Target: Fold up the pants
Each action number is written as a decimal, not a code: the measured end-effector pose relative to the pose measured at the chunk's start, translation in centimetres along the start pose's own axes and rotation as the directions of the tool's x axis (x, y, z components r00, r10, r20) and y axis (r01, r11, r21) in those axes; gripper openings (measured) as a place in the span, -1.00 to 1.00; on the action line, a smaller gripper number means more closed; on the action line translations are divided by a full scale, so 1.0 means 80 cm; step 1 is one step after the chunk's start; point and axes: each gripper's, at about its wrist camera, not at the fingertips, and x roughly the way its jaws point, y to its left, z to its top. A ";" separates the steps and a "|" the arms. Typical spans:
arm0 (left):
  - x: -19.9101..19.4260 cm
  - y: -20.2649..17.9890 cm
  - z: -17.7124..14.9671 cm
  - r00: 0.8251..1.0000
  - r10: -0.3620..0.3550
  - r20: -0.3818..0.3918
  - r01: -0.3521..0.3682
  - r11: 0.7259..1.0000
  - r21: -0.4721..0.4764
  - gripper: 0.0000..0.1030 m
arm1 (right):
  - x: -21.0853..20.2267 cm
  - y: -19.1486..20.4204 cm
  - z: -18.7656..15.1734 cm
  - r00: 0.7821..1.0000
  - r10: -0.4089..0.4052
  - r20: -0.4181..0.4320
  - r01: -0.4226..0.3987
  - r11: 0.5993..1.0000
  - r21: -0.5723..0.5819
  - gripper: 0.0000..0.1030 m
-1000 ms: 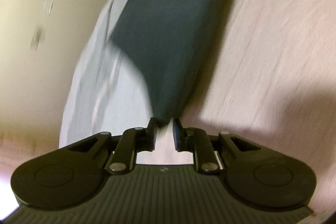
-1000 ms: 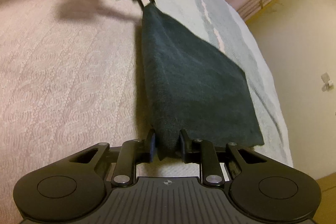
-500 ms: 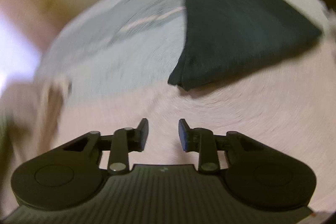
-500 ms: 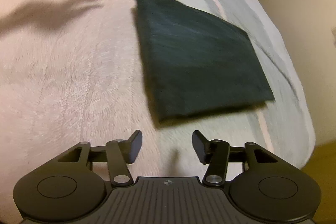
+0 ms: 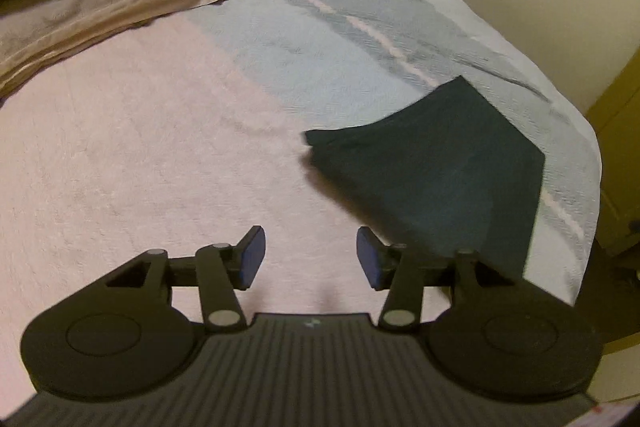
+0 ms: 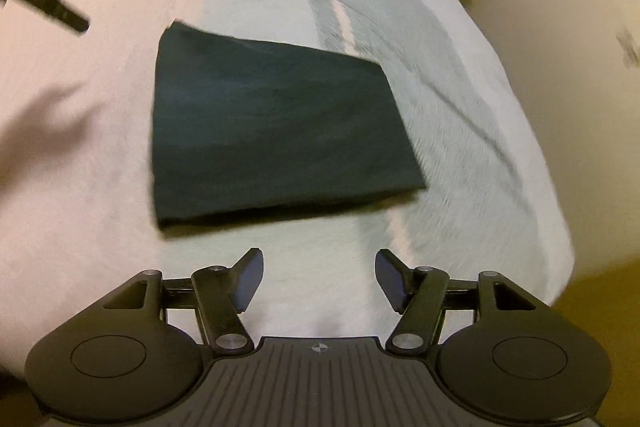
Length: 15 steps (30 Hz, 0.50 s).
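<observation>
Pants (image 6: 276,135) now lie as a flat dark rectangle on the bed cover (image 5: 140,147), near the folded beige blanket (image 5: 100,11). One second ago both grippers pinched its edge; now the left gripper (image 5: 310,257) and the right gripper (image 6: 318,281) are spread wide, empty, pulled back. Folding looks finished.

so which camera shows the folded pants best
The right wrist view: the whole folded pants lie there, all four edges clear. In the left wrist view the pants sit off to the right, partly behind the left gripper.
</observation>
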 end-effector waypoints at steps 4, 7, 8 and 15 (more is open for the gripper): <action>0.014 -0.065 -0.008 1.000 0.030 0.000 -0.030 0.999 0.014 -0.08 | 0.046 -0.051 -0.013 0.996 0.046 0.079 -0.024 0.965 -0.262 0.25; 0.037 -0.124 -0.022 0.995 0.098 -0.007 -0.098 0.995 0.029 -0.08 | 0.101 -0.079 -0.028 0.987 0.097 0.130 -0.027 0.889 -0.457 0.32; 0.045 -0.145 -0.026 0.992 0.123 -0.015 -0.122 0.992 0.039 -0.07 | 0.118 -0.086 -0.033 0.983 0.110 0.149 -0.017 0.855 -0.519 0.33; 0.088 -0.259 -0.064 0.978 0.206 0.014 -0.206 0.965 0.163 0.22 | 0.216 -0.101 -0.079 0.920 0.240 0.311 0.156 0.504 -0.849 0.38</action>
